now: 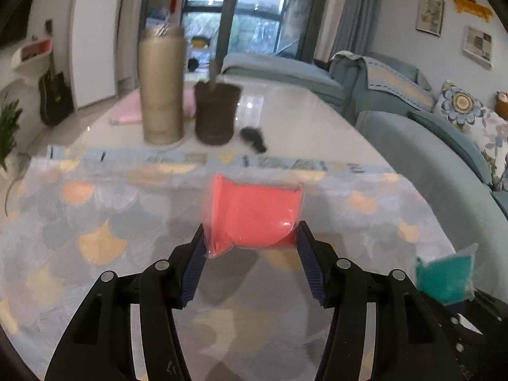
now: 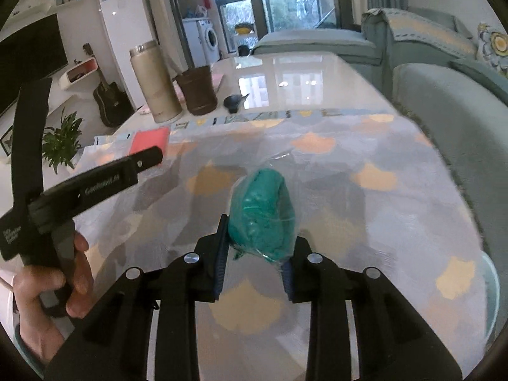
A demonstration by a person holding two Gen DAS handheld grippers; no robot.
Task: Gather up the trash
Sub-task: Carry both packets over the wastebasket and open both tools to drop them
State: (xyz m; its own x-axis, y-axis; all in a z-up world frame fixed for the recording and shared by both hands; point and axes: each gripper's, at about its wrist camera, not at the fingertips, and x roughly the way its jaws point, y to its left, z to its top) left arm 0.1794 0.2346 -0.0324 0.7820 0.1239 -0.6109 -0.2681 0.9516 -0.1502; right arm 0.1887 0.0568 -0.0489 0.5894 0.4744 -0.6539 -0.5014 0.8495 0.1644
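1. The left gripper point(image 1: 250, 241) has its jaws closed on a red packet point(image 1: 254, 212), held above the patterned cloth point(image 1: 95, 222) on the surface point(image 1: 285, 111).
2. The right gripper point(image 2: 257, 254) has its jaws closed on a green packet point(image 2: 263, 219).
3. Risk, as I judge it: both grips catch slippery plastic near an edge, so a quick swing could drop either packet.
4. At 11 o'clock in the left view stand a beige flask point(image 1: 162, 89) and a dark cup point(image 1: 216, 111) holding a stick; no bin shows.

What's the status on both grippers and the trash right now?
Left gripper shut on red packet. Right gripper shut on green packet. Both above the patterned cloth; nothing blocking.
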